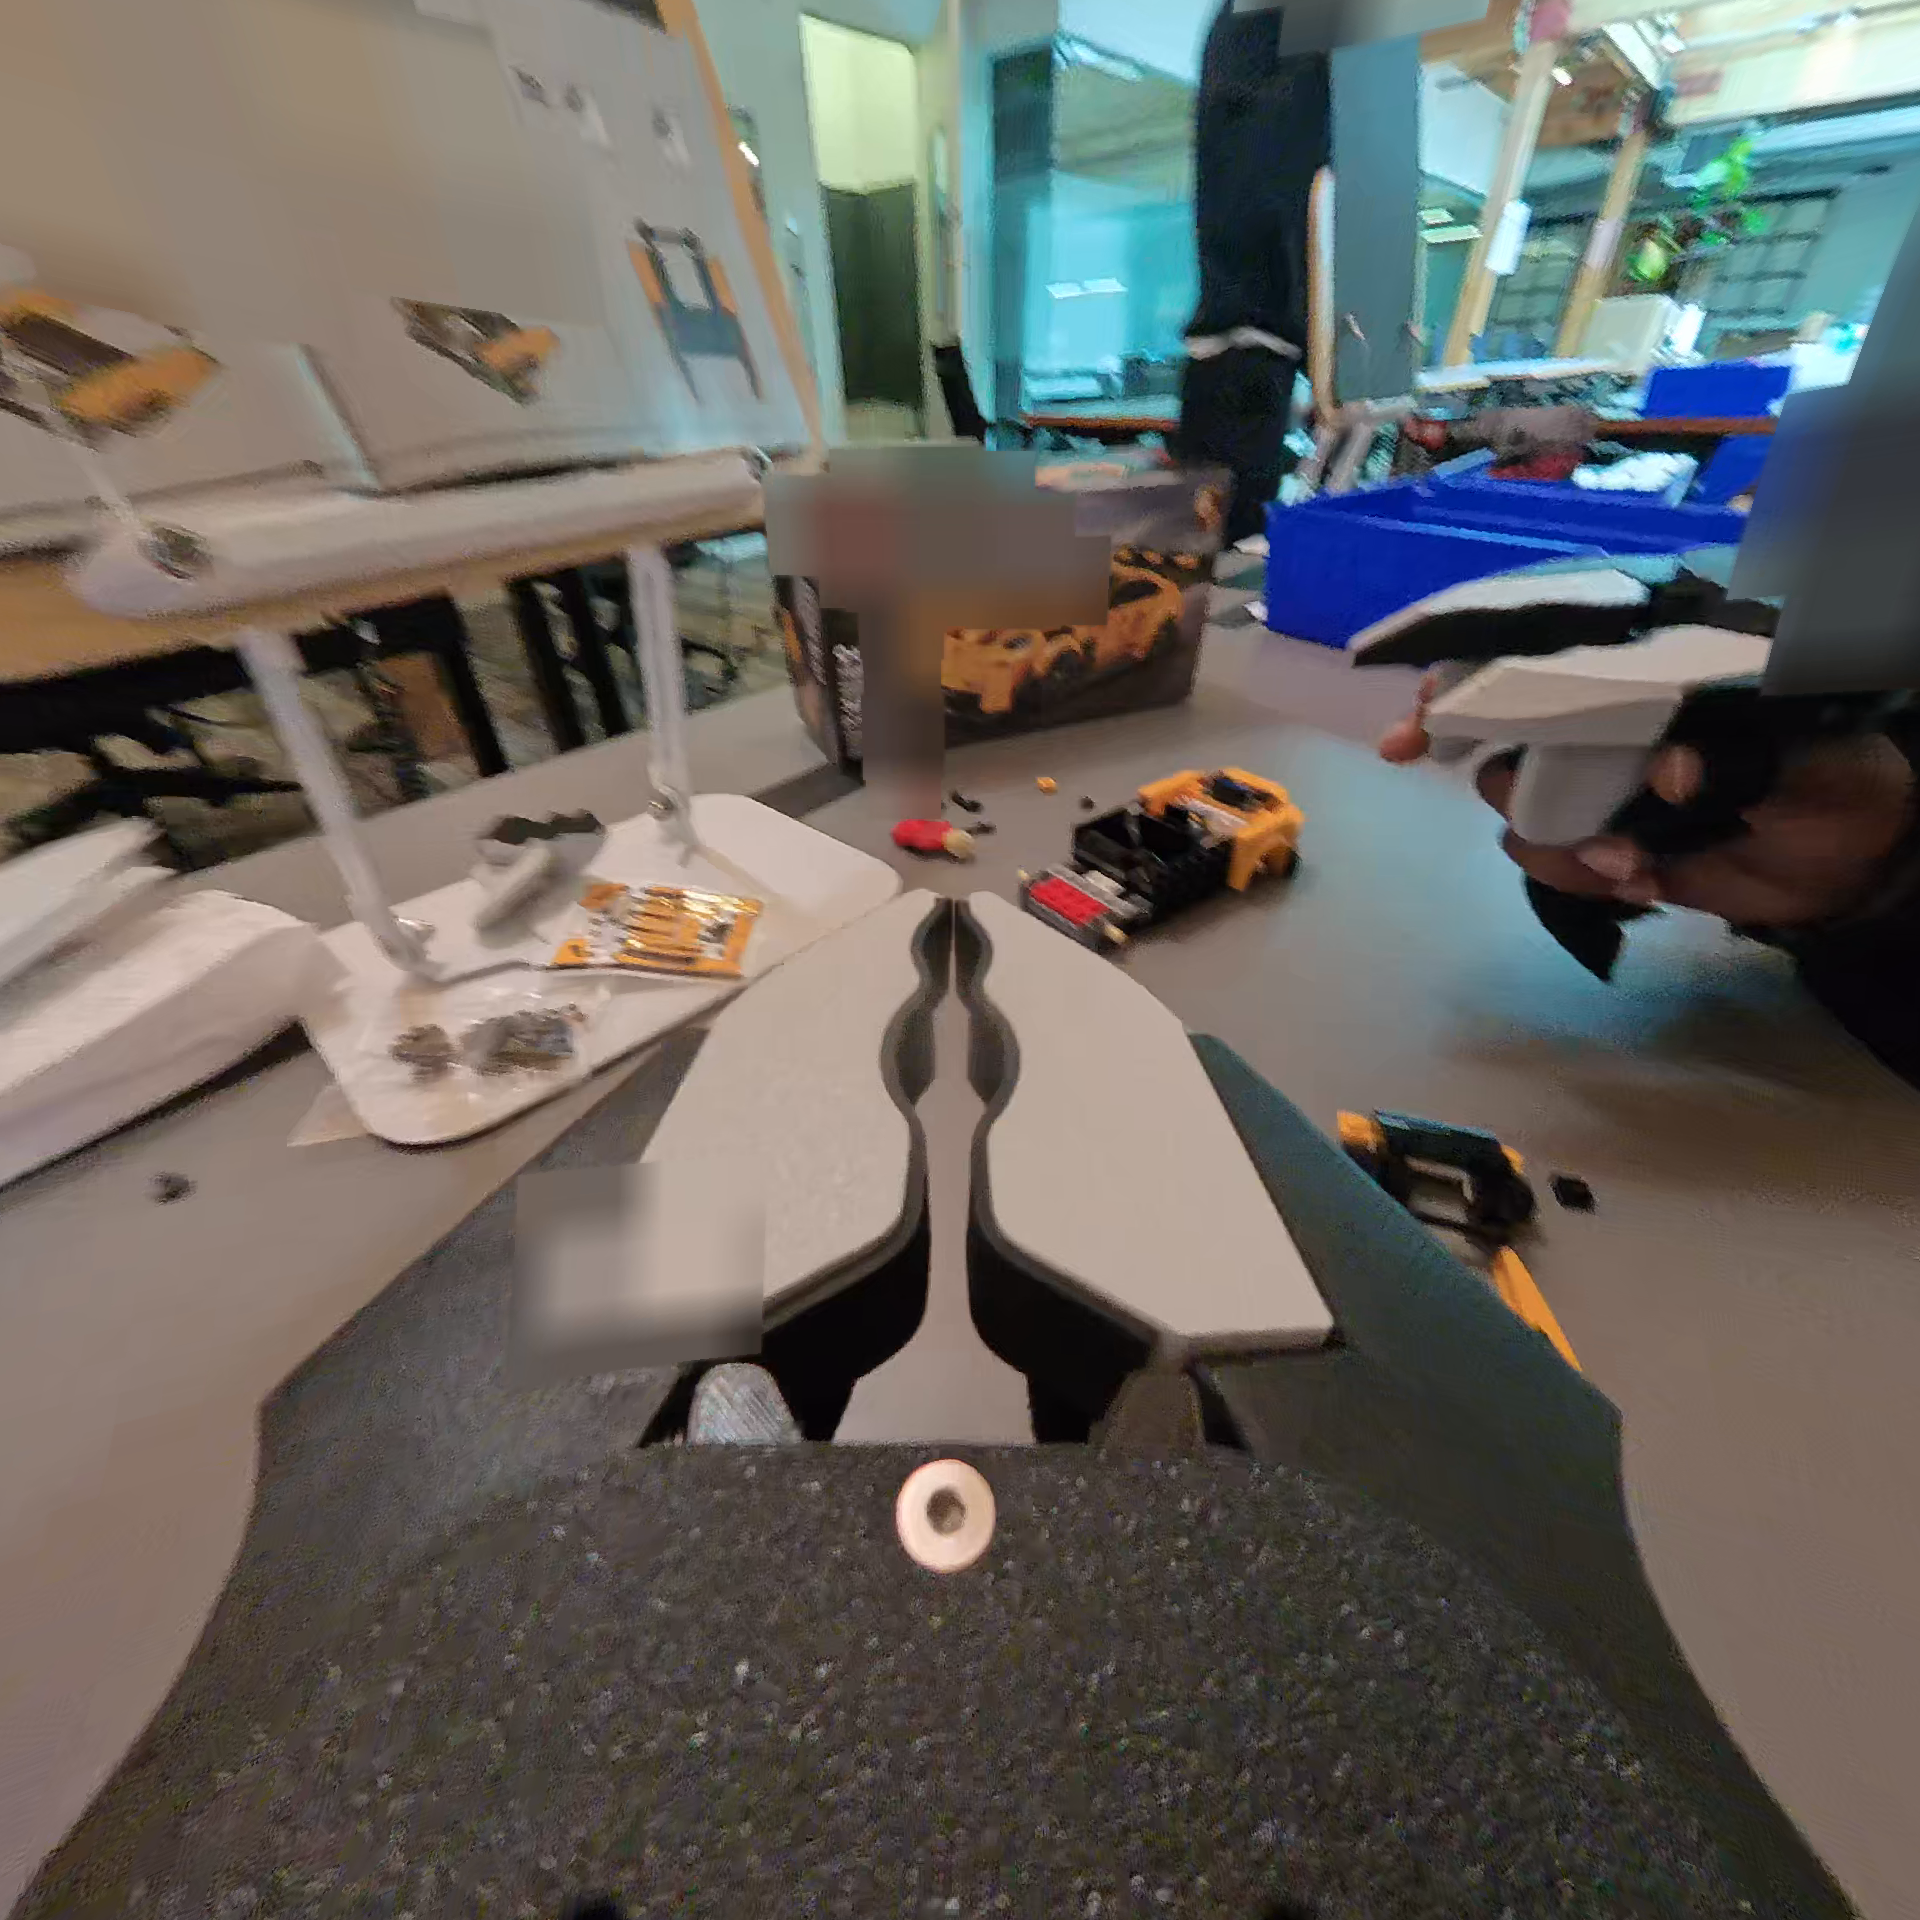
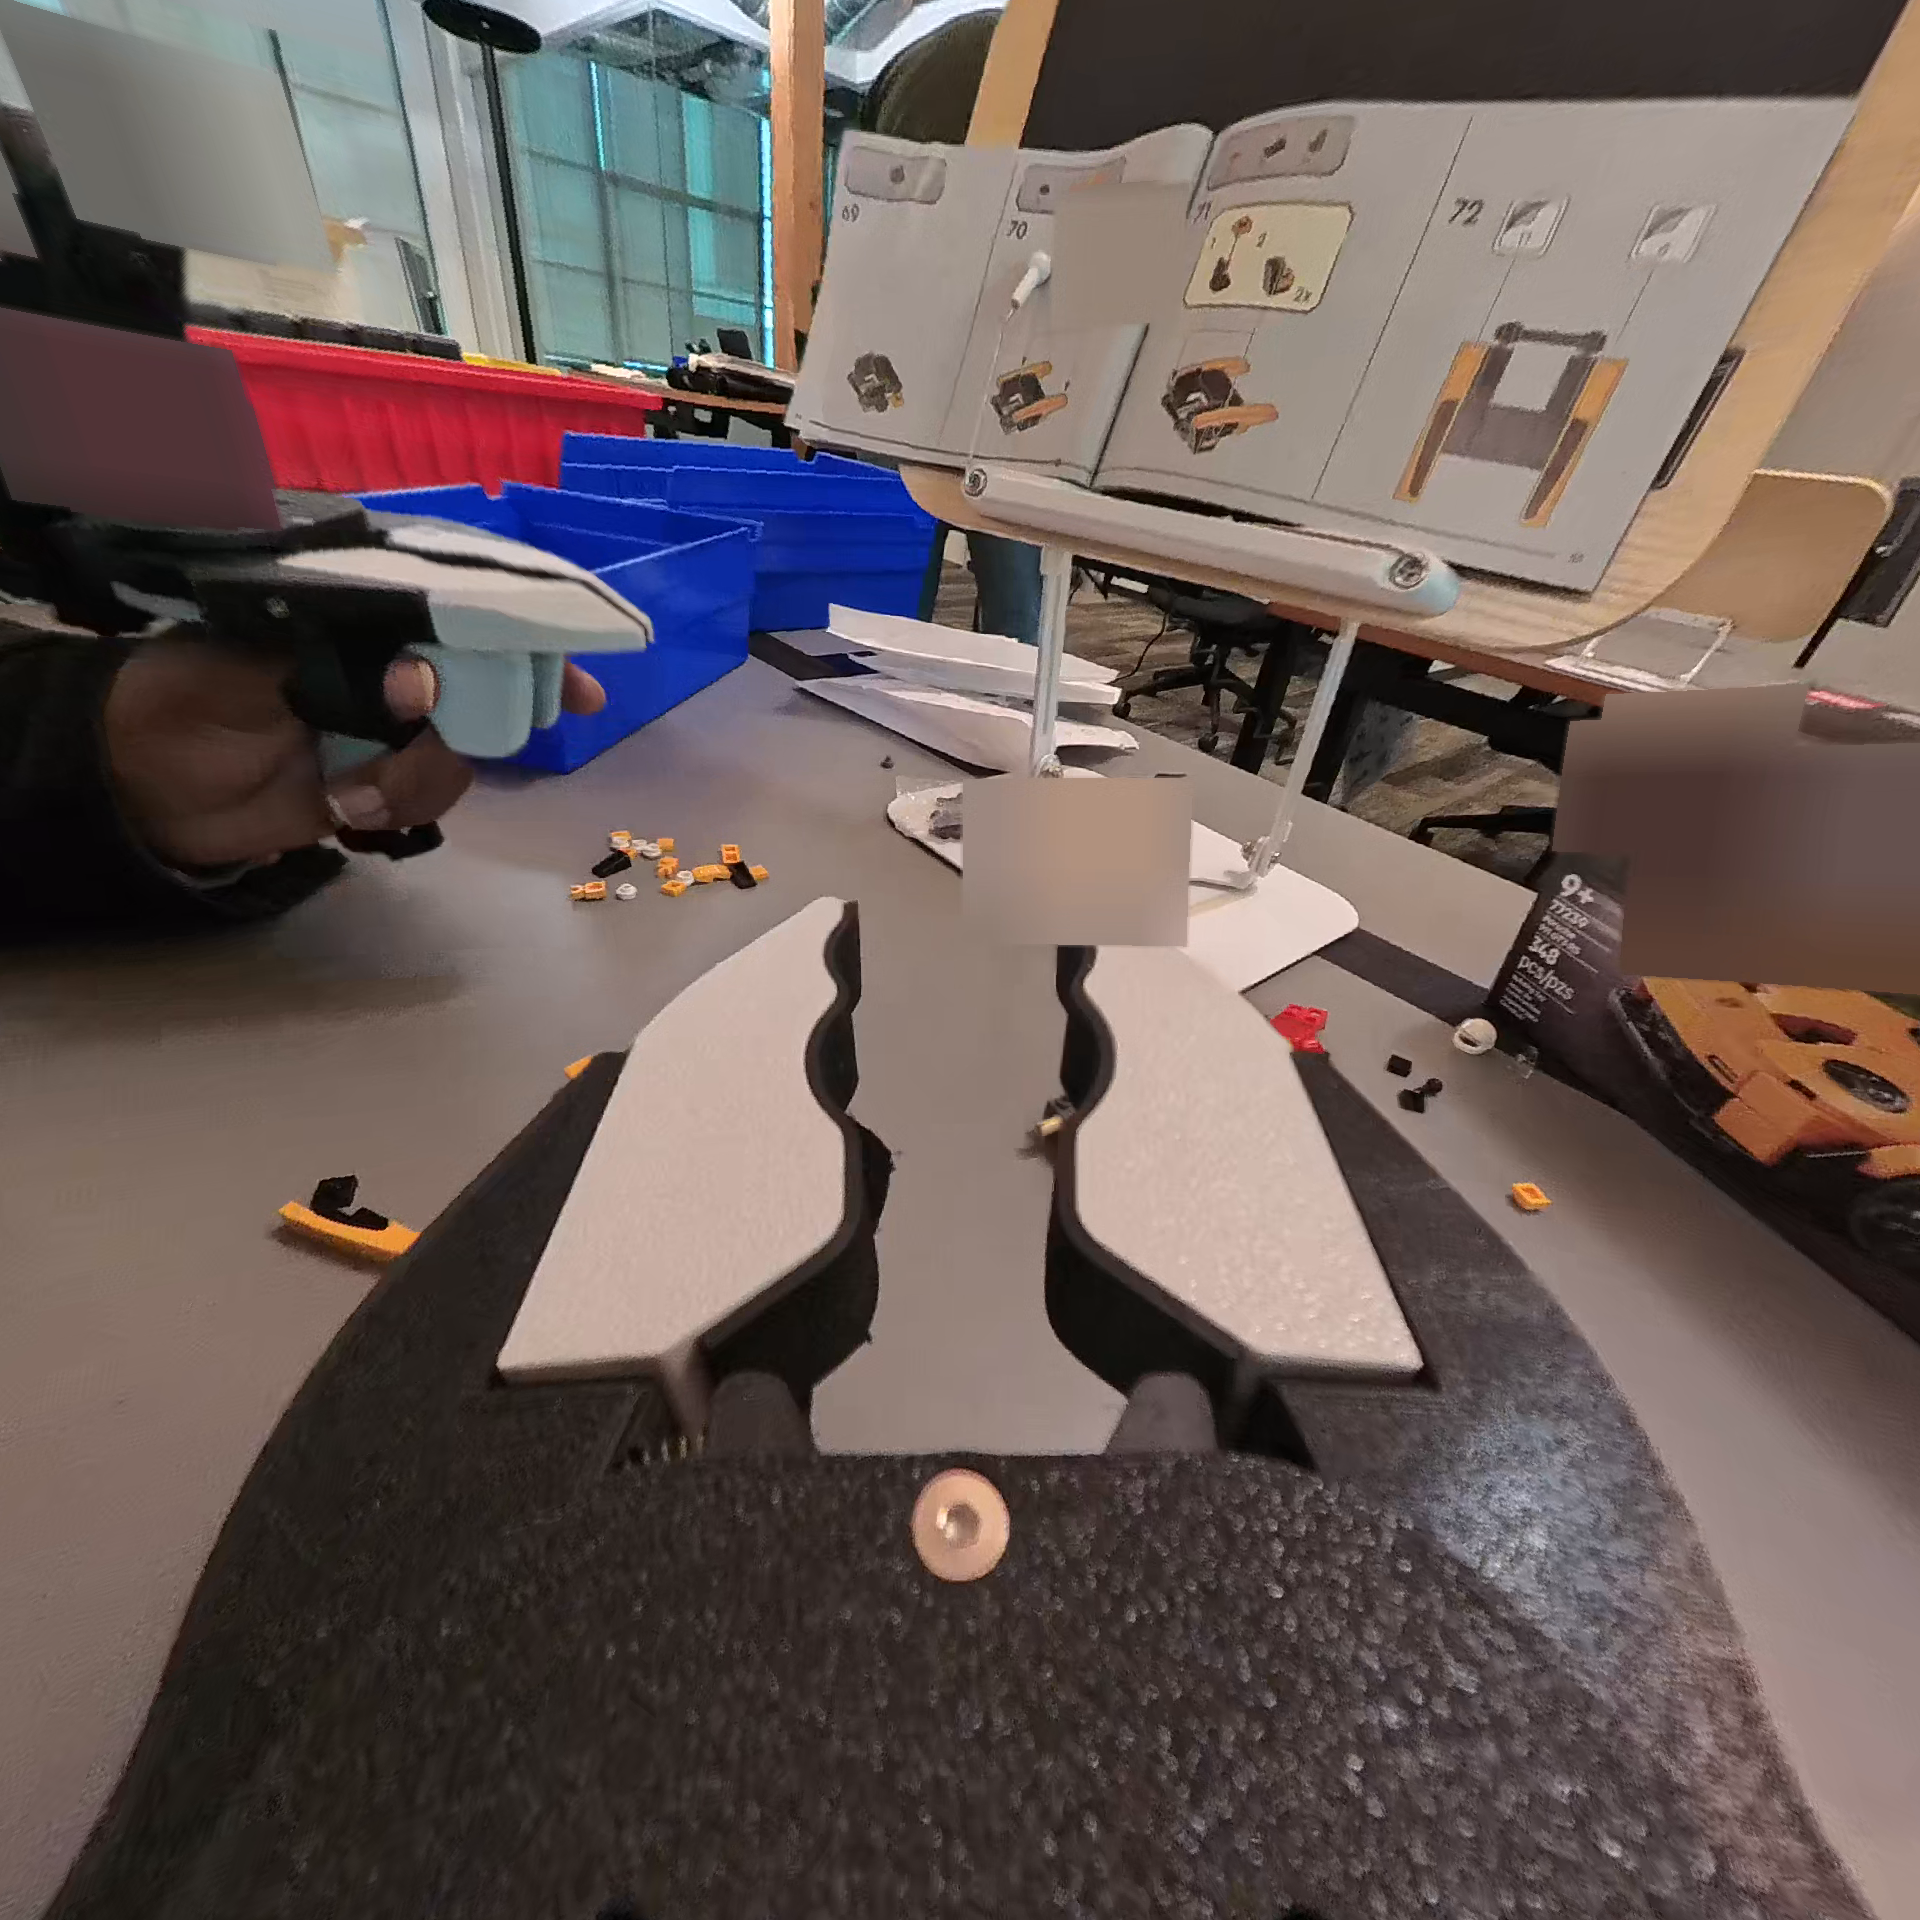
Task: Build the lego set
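A partly built black and orange Lego car [image 1: 1174,852] with red bricks sits on the grey table [image 1: 1455,987]. My left gripper [image 1: 951,906] is shut and empty, just short of the car. It also shows in the right wrist view [image 2: 623,621], held in a hand. My right gripper [image 2: 956,935] is open and empty above the table. In the left wrist view it [image 1: 1371,644] hovers right of the car. A small orange and black sub-assembly [image 1: 1444,1174] [image 2: 343,1221] lies apart. Loose small pieces [image 2: 670,868] lie in a cluster. A black bit and a tan pin [image 2: 1049,1127] poke out under my right fingers.
The instruction booklet [image 2: 1299,312] stands open on a white stand [image 1: 665,862]. The set's box [image 2: 1766,1091] [image 1: 1039,644] lies at the table's far side. Blue bins [image 2: 675,561] and a red bin [image 2: 416,416] stand behind. A sticker sheet [image 1: 660,925], bagged pieces [image 1: 488,1044] and a red piece [image 1: 925,836] lie nearby. The grippers' ends are close to 15 cm from one another.
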### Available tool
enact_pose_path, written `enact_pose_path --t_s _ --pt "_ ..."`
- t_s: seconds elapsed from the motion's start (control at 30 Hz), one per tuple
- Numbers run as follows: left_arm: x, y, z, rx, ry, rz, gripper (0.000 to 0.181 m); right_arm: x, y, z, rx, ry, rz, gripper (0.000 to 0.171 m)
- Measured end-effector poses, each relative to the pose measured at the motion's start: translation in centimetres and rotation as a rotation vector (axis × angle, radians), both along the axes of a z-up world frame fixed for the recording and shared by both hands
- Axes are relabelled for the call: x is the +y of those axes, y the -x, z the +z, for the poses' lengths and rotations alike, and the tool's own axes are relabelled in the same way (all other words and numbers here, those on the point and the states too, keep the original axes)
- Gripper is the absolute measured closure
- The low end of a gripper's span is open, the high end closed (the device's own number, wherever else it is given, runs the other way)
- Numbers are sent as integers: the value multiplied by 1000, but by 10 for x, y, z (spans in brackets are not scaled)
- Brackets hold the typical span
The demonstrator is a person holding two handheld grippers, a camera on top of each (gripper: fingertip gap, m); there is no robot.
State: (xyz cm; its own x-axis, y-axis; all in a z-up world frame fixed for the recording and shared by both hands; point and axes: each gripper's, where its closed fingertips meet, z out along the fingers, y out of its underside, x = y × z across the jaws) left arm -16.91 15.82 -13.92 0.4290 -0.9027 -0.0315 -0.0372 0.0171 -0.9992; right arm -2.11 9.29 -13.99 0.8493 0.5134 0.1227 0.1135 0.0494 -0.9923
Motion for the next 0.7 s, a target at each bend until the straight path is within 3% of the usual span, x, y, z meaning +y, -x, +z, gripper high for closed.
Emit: enact_pose_path --t_s 0.17,0.33,0.7 --pt "23 28 35 -103 -59 188 181 5 -16 8 -3 -45 -119 141" --pt "37 49 52 -128 -86 280 181 8 -47 24 55 -104 -311 171" --pt "46 55 44 -119 -54 297 181 9 -46 22 58 -99 -298 171"
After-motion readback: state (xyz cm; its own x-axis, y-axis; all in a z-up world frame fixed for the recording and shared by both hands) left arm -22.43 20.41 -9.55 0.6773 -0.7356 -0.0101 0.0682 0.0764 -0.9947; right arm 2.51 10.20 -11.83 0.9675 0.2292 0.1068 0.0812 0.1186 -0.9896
